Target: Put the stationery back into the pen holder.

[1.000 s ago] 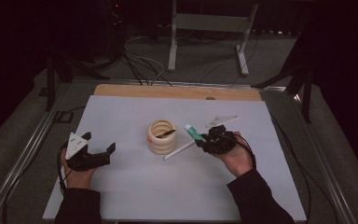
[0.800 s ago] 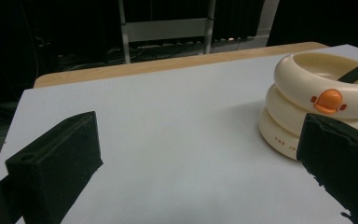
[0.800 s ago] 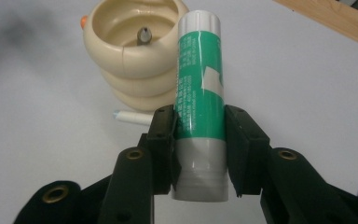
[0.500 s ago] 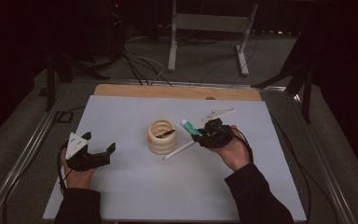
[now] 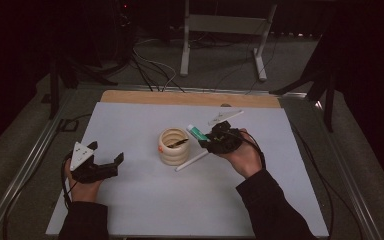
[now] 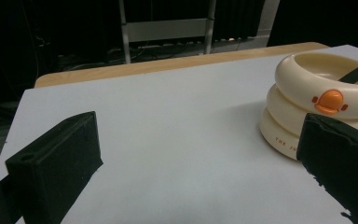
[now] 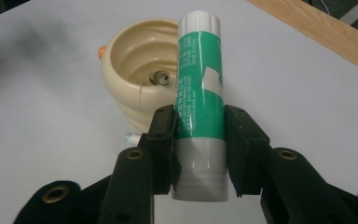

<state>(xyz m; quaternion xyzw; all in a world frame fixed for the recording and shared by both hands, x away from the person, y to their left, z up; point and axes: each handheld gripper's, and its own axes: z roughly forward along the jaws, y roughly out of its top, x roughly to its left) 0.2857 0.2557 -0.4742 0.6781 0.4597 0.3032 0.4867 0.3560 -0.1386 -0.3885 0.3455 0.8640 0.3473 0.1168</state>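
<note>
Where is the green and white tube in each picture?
High view: the green and white tube is right of centre, clamped in the right gripper, just right of the cream ringed cup.
Left gripper view: not in it.
Right gripper view: centre, upright between the two black jaws.
Shared landmark: the cream ringed cup.

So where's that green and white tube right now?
The green and white tube sits clamped in the right gripper, held just right of the cream holder in the high view.

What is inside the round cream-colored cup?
Inside the cream cup a dark stick-like thing leans against the rim, and a small metal-tipped end sits at the bottom. The green tube hides part of the inside.
</note>
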